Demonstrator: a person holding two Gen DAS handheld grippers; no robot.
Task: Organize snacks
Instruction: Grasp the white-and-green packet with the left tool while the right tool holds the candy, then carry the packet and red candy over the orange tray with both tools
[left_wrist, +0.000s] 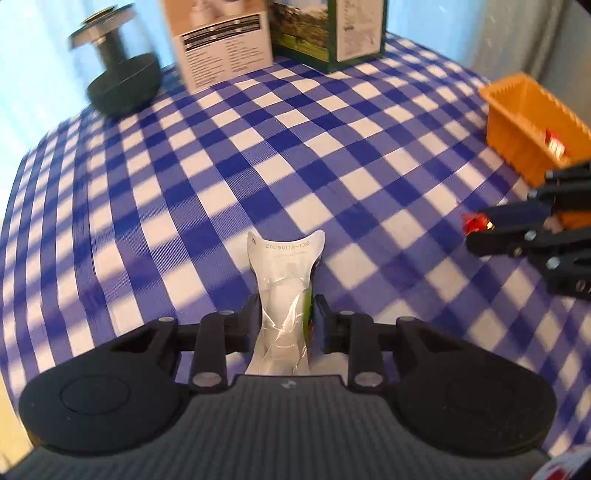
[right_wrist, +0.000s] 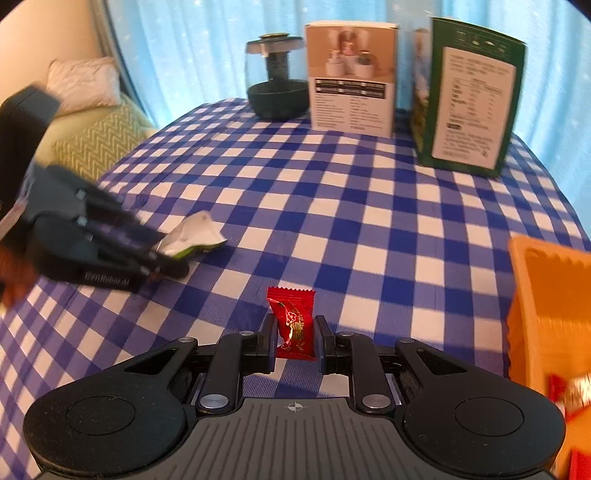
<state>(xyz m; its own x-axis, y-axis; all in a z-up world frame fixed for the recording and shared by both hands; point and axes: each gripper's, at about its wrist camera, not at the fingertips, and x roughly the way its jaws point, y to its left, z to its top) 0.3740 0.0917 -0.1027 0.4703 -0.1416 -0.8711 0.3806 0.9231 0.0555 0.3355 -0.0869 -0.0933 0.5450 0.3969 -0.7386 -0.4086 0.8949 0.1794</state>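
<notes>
Left gripper (left_wrist: 286, 325) clamped on white-and-green snack packet (left_wrist: 284, 295); pads pressed on its lower half, top flap poking far past the fingertips, packet lifted off or just grazing the cloth, could not tell which. Right gripper (right_wrist: 295, 341) clamped on red wrapped candy (right_wrist: 293, 325), held upright between the pads, crimped top edge sticking out beyond them.

Risks, as judged: packet pinched through crinkly film with air inside, so could slide or twist out on a quick swing. Candy held by a thin slick wrapper; slight loosening would drop it short of the basket. Both tools close together over the near right of the table; crossing paths could knock one load loose.

Orange basket (right_wrist: 524, 295) sat at the right edge, just right of the right gripper, with red wrappers already inside. From the left gripper, basket (left_wrist: 517, 122) lay far right, with the right gripper in between.

Further out: checked tablecloth (right_wrist: 332, 206), dark glass jar (right_wrist: 277, 92), white box (right_wrist: 352, 81) and green box (right_wrist: 472, 99) along the far edge, well clear.
</notes>
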